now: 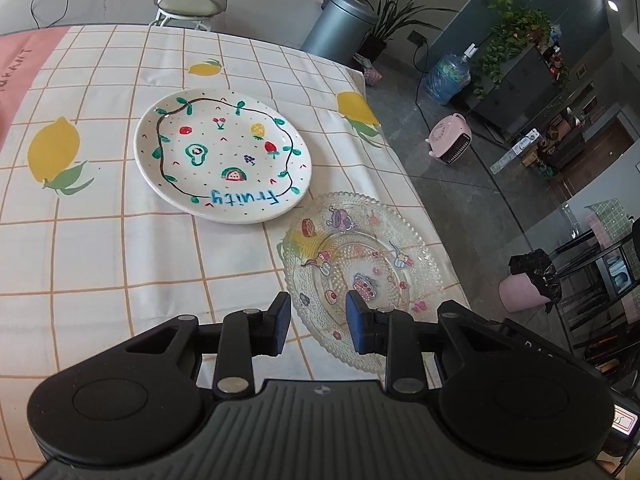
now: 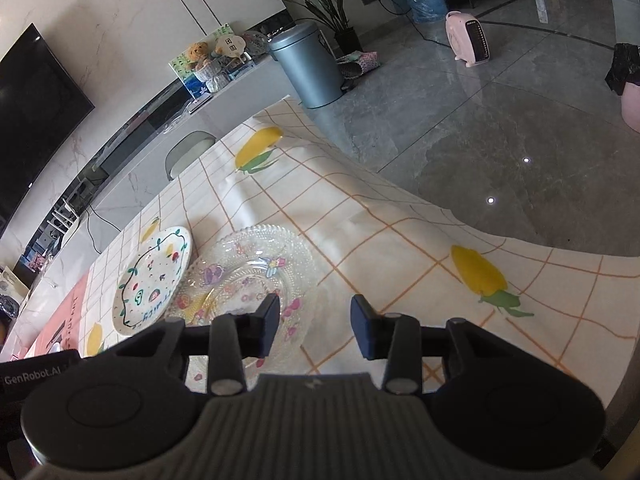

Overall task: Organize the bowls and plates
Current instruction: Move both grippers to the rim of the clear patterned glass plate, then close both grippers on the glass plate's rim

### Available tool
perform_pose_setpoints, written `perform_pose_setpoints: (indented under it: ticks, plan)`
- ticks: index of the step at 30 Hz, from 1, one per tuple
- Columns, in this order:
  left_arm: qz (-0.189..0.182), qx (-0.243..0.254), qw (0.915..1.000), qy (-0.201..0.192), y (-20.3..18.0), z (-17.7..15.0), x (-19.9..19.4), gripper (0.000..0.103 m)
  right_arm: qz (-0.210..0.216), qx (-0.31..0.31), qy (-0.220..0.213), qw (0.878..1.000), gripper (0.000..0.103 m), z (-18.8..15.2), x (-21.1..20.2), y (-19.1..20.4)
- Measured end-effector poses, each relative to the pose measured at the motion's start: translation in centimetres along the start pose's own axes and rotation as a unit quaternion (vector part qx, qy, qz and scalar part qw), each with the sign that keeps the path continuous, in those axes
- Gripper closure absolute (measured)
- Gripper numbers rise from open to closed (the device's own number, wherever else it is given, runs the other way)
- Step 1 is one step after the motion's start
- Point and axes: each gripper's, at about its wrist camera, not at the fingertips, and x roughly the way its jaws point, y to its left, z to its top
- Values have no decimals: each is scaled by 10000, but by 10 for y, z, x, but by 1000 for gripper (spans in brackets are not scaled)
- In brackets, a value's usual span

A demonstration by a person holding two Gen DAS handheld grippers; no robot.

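A white plate (image 1: 224, 156) painted with fruits and the word "fruity" lies on the lemon-print tablecloth (image 1: 100, 248). A clear glass plate (image 1: 360, 256) with cartoon stickers lies next to it, near the table's right edge, its rim touching or just under the white plate's. My left gripper (image 1: 318, 326) is open and empty, hovering over the glass plate's near rim. In the right wrist view the white plate (image 2: 152, 280) and the glass plate (image 2: 248, 272) lie left of centre. My right gripper (image 2: 314, 326) is open and empty, its left finger over the glass plate.
The table edge (image 1: 400, 160) drops to a grey tiled floor. A grey bin (image 1: 340, 24), a stool (image 1: 188, 4), a pink heater (image 1: 450, 140) and a pink bin with black bag (image 1: 528, 284) stand around. A pink mat (image 1: 24, 64) lies at the table's far left.
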Motion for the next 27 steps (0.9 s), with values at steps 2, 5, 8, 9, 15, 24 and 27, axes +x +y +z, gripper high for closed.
perform_pose_setpoints:
  ticks: [2,5,8,9,15,24,27]
  plan:
    - [21,-13,10000,-33,3,1,5,70,19,-34,24,10000,63,1,8,0]
    - [-18,2,10000,-69,5,2,10,70,74,-84,17,9999,65,3,15,1]
    - [-24,49,10000,-49,3,4,17,70,115,-117,-30,9999,68,5,20,4]
    - [-18,66,9999,-95,3,4,17,70,122,-108,-47,9999,69,6,21,5]
    - [42,34,9998,-166,8,5,16,85,139,2,-35,9999,89,7,27,4]
    - [97,23,9997,-212,6,4,6,92,94,157,72,9998,96,10,24,3]
    - [113,-2,9997,-207,6,1,-3,92,121,218,160,9996,96,8,18,2]
